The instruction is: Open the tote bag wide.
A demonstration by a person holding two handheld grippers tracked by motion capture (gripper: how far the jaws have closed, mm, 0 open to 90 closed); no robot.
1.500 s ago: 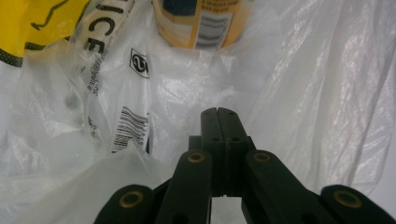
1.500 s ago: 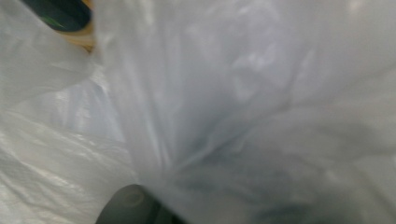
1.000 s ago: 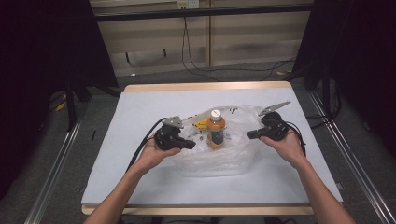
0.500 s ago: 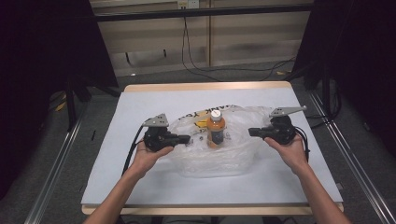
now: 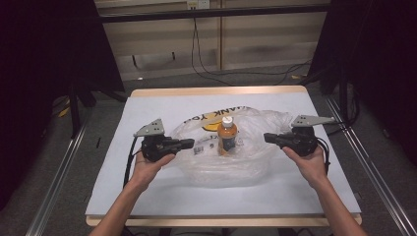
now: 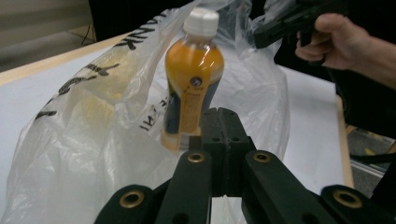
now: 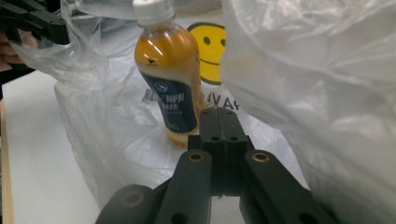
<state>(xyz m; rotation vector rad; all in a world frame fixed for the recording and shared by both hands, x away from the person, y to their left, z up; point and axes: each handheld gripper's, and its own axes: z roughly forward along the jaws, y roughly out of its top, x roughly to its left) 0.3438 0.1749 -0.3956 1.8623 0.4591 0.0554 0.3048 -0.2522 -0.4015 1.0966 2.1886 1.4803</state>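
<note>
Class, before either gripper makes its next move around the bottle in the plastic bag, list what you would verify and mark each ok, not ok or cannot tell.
1. Bottle upright: ok.
2. White cap on: ok.
3. Plastic bag spread around the bottle: ok.
4. Left gripper jaws open to grasp: not ok, shut.
5. Right gripper jaws open to grasp: not ok, shut.
6. Bag film pinched in either gripper: cannot tell.

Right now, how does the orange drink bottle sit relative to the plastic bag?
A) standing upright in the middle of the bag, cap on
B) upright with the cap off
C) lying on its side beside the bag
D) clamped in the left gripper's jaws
A: the bottle stands upright with its white cap on, the clear plastic bag spread around it; the left gripper and right gripper flank it with jaws shut, neither touching it.
</note>
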